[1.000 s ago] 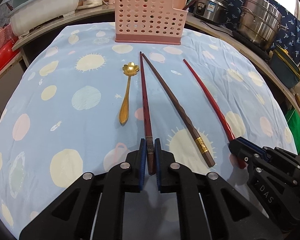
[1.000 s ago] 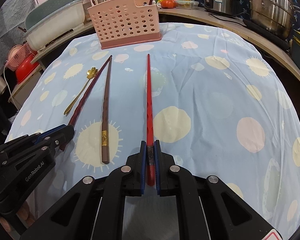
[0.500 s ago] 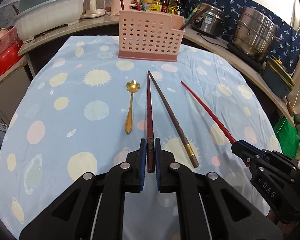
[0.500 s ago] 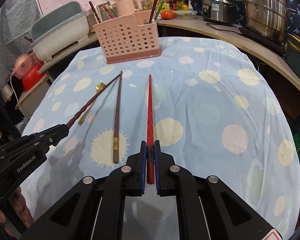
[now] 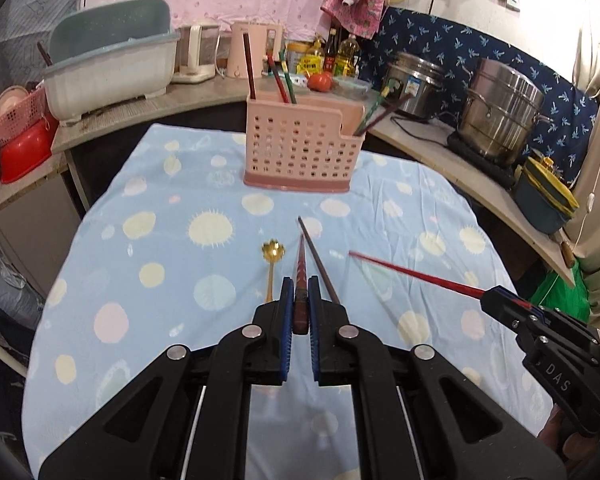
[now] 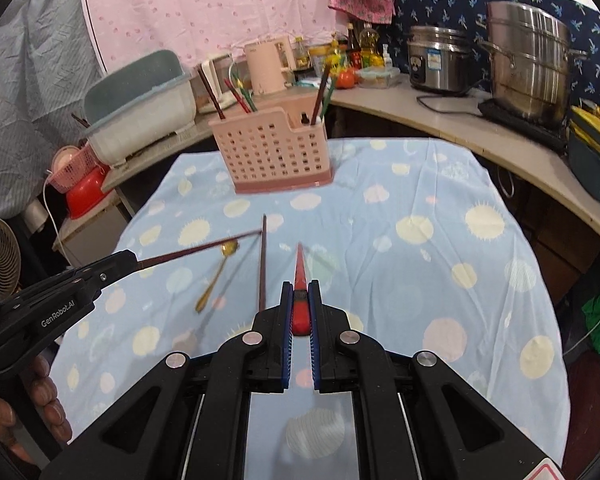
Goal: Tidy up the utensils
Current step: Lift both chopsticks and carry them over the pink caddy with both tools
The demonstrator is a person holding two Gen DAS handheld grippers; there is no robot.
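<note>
My left gripper [image 5: 300, 300] is shut on a dark red chopstick [image 5: 300, 268], held in the air above the blue spotted cloth. My right gripper [image 6: 300, 304] is shut on a bright red chopstick [image 6: 299, 270], also lifted; it shows in the left wrist view as a red chopstick [image 5: 412, 274] sticking out of the right gripper [image 5: 496, 300]. On the cloth lie a brown chopstick [image 5: 319, 262] and a gold flower-bowl spoon [image 5: 272, 258]. The pink perforated utensil holder [image 5: 300, 148] stands at the far end of the table with several chopsticks in it.
The table's blue cloth [image 5: 160, 280] drops off at both sides. Behind it a curved counter [image 5: 440, 152] carries a rice cooker [image 5: 414, 82], a steel steamer pot [image 5: 500, 116], a dish tub [image 5: 108, 68] and bottles. A person's fingers [image 6: 40, 404] hold the left gripper's handle.
Both grippers have risen, each lifting its chopstick off the cloth. The table and the pink holder now look farther away. The brown chopstick and the spoon stayed where they lay.
</note>
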